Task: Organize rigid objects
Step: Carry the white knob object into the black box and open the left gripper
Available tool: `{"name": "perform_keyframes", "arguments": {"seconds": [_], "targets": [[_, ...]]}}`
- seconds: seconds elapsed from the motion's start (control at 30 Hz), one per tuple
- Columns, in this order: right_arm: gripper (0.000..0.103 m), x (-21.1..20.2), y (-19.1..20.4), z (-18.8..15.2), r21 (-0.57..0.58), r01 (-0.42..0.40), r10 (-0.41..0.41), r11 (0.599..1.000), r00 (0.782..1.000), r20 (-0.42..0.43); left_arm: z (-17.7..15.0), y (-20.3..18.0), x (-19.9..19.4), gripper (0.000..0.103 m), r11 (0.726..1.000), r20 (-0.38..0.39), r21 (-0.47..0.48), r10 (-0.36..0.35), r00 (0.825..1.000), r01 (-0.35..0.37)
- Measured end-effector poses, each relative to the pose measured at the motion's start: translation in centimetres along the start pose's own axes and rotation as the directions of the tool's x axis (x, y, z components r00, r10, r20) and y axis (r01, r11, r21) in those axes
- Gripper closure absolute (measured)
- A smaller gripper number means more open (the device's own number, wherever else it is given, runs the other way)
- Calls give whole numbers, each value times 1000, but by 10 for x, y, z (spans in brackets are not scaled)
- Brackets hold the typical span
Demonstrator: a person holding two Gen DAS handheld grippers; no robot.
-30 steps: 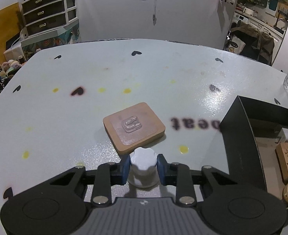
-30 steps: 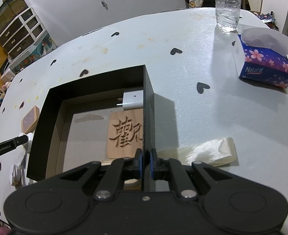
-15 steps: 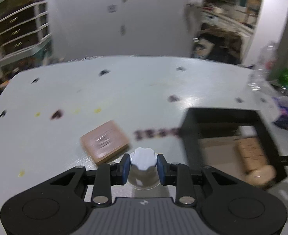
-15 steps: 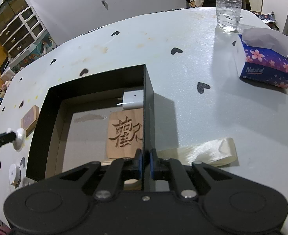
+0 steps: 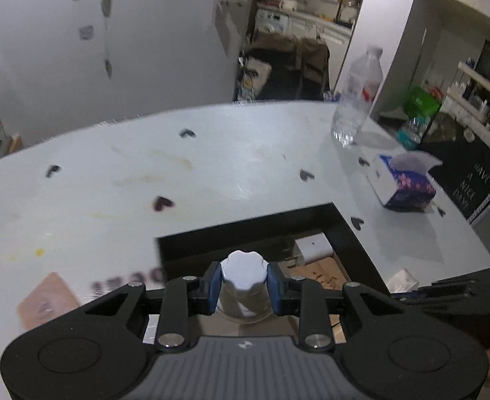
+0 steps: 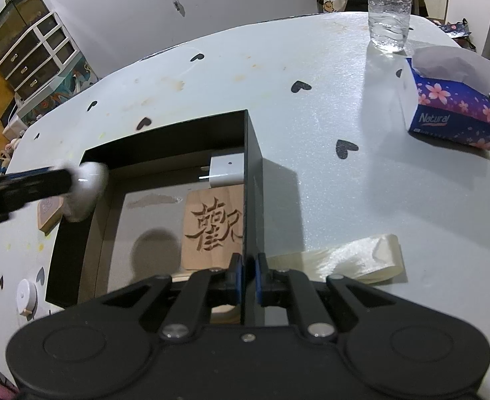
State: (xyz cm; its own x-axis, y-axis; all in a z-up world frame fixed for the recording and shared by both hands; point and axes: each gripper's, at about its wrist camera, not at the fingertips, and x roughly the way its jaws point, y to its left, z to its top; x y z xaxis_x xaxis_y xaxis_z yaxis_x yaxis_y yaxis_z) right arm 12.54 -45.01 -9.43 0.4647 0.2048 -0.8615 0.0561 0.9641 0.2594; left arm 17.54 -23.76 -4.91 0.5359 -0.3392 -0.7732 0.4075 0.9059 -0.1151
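My left gripper [image 5: 243, 283] is shut on a small jar with a white scalloped cap [image 5: 243, 271]. It holds the jar in the air above the left side of the open black box [image 5: 245, 230]. In the right wrist view the jar [image 6: 88, 183] hangs over the box's left wall. My right gripper [image 6: 248, 273] is shut on the box's right wall [image 6: 253, 173]. Inside the box lie a white charger [image 6: 226, 173] and a carved wooden block [image 6: 211, 230]. A second wooden block [image 6: 50, 211] with a clear hook on top rests on the table left of the box.
A white round disc [image 6: 26, 296] lies by the box's near left corner. A cream ribbon roll [image 6: 351, 256] sits right of the box. A tissue box [image 6: 451, 110] and a water bottle [image 6: 388, 10] stand at the far right of the table.
My left gripper has lifted the jar off the table beside the hook block and carried it right, over the box. The right gripper and the box have stayed put.
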Motion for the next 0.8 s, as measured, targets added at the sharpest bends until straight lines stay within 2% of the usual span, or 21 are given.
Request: {"name": "perform_keyframes", "arguments": {"seconds": [0.23, 0.43, 0.7, 0.8], "targets": [[94, 0, 2, -1, -12, 0, 0, 1000, 1000, 3, 7, -6, 56, 72, 1000, -84, -5, 28, 996, -29], [94, -1, 1, -1, -1, -4, 4, 1000, 1000, 1, 8, -8, 87, 72, 999, -133, -12, 38, 990, -40], [94, 0, -2, 0, 14, -12, 12, 1000, 1000, -1, 14, -27, 98, 72, 999, -118, 37, 12, 993, -8], [94, 0, -3, 0, 13, -14, 14, 1000, 1000, -3, 14, -26, 98, 72, 1000, -116, 26, 4, 993, -1]]}}
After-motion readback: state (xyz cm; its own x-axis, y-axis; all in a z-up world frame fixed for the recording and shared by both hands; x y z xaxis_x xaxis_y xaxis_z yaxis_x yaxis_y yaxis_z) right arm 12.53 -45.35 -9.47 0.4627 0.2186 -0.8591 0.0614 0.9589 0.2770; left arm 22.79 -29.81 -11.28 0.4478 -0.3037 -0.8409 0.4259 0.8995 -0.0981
